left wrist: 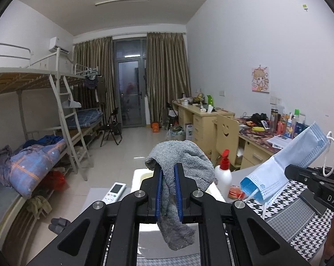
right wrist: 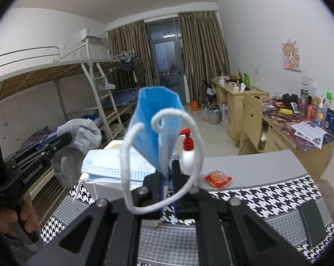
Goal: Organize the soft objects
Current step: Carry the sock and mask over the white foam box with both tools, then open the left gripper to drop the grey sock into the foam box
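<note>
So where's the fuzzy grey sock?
The grey sock is pinched in the left gripper, held up in the air over the white box, left of the blue mask.

pump bottle (right wrist: 187, 155) | red packet (right wrist: 218, 178) | remote (left wrist: 114, 192) | houndstooth cloth (right wrist: 266, 201)

Both grippers (left wrist: 168, 170) (right wrist: 168, 173) apparently clamped, raised.

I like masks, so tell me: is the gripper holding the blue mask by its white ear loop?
No, the right gripper pinches the folded blue mask itself, while its white loop hangs free.
</note>
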Tool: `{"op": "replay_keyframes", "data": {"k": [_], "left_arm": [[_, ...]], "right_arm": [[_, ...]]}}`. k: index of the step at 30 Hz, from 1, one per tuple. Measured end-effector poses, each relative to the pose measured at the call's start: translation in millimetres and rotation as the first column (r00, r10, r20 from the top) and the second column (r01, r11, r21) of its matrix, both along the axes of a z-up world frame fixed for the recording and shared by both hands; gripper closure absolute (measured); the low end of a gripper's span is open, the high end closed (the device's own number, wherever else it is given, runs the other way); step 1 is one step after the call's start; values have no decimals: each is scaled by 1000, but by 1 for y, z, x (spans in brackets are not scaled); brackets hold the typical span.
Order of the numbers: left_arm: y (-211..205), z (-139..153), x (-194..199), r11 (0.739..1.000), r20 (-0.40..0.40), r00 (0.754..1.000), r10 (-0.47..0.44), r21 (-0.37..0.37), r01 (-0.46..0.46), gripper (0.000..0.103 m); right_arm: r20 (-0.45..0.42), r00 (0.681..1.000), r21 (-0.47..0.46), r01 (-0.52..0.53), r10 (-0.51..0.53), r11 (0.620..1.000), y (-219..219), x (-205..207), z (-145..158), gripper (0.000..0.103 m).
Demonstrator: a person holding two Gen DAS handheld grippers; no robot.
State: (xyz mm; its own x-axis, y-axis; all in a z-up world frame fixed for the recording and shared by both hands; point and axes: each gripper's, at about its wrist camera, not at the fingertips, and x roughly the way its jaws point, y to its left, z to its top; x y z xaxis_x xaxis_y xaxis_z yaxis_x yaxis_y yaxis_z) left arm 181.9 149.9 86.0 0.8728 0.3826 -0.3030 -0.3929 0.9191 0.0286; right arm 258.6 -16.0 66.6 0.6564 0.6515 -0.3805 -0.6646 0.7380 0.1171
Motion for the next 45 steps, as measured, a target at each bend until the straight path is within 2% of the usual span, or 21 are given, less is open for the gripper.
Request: {"op": "replay_keyframes", "data": {"k": [12, 34, 37, 39, 40, 42, 45], "left_arm": [[20, -9, 25, 999, -49, 998, 34, -25, -35, 91], [45, -31, 72, 997, -140, 990, 20, -70, -30, 89], [51, -36, 76, 996, -158, 987, 21, -82, -35, 75], [55, -38, 74, 995, -154, 988, 30, -88, -44, 55], [57, -37, 71, 995, -144, 988, 47, -82, -59, 49], [58, -36, 66, 994, -131, 989, 66, -75, -76, 26], [61, -31, 59, 993, -110, 990, 93, -58, -100, 16]], "right_arm": [[-25, 999, -27, -41, 40, 999, 27, 17, 0, 94], [-58, 998, -67, -20, 17, 998, 50, 33, -5, 94], [-59, 998, -72, -14, 10, 997, 52, 36, -7, 94], [-64, 998, -76, -12, 7, 997, 53, 39, -8, 94], [-66, 998, -77, -10, 5, 997, 54, 41, -8, 94], [-71, 997, -76, -10, 5, 997, 55, 42, -8, 94], [-75, 997, -79, -13, 7, 997, 60, 43, -9, 94]]}}
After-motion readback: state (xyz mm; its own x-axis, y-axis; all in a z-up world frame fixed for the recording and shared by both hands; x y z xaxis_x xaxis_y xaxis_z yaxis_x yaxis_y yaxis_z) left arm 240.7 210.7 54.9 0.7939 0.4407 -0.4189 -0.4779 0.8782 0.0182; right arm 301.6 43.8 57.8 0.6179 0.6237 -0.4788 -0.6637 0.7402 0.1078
